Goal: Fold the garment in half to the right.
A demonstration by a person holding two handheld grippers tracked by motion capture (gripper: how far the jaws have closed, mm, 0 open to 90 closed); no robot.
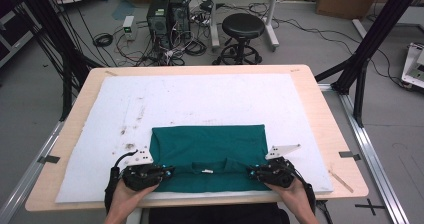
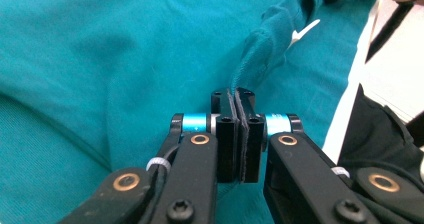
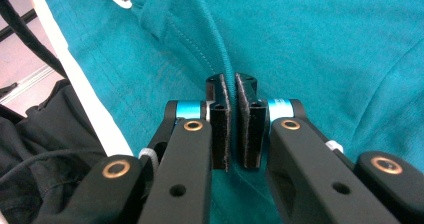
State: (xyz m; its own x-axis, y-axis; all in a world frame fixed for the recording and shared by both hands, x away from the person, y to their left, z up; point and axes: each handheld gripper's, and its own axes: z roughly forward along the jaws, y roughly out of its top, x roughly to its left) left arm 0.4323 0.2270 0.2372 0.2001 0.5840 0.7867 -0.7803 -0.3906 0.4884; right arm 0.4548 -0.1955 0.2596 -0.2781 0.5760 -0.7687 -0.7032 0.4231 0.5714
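While both grippers sit clamped on the near shoulder folds of the folded teal cotton T-shirt (image 1: 207, 156), the risk is an uneven hold. The left gripper (image 1: 162, 172) has its jaws pinched tight on a fabric ridge near the collar; the right gripper (image 1: 256, 173) is nearly closed on a seam fold, with a thin slit visible between the pads. If either holds a single layer, lifting would likely drag the fold apart or skew it. The shirt lies flat on the white foam mat (image 1: 120, 109), at the near edge of the table, folded into a rectangle, collar with a white neck label (image 1: 207, 171) toward the person.
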